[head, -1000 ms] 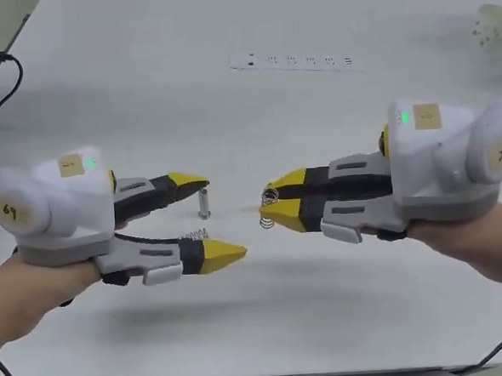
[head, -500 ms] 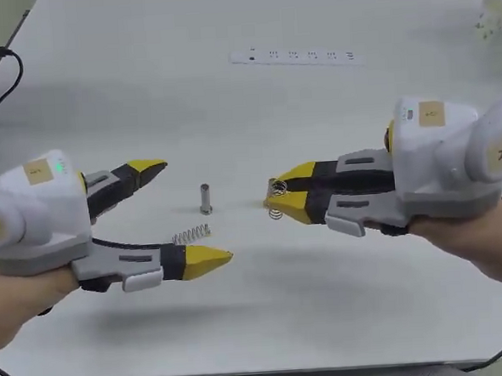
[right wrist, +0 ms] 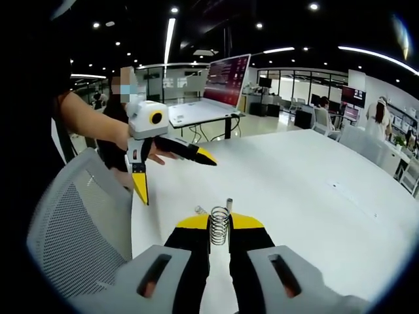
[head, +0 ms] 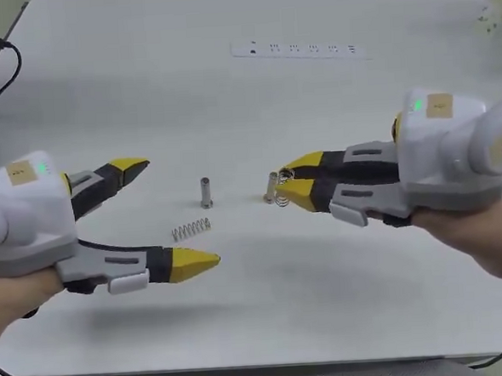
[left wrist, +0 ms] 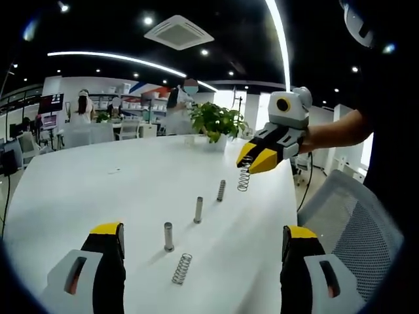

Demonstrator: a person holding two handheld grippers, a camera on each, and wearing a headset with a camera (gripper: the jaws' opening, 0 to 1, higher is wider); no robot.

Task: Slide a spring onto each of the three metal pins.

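In the head view the right gripper's jaws cover the middle of the spring they pinch. Whether it touches the pin just beside it cannot be told. The left gripper's body runs off the left edge. A pale object at the bench's far right corner is cut off and too blurred to identify.

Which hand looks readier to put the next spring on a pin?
Right. The right gripper is shut on a spring, close beside a pin. The left gripper is open and holds nothing; a loose spring lies on the table near it.
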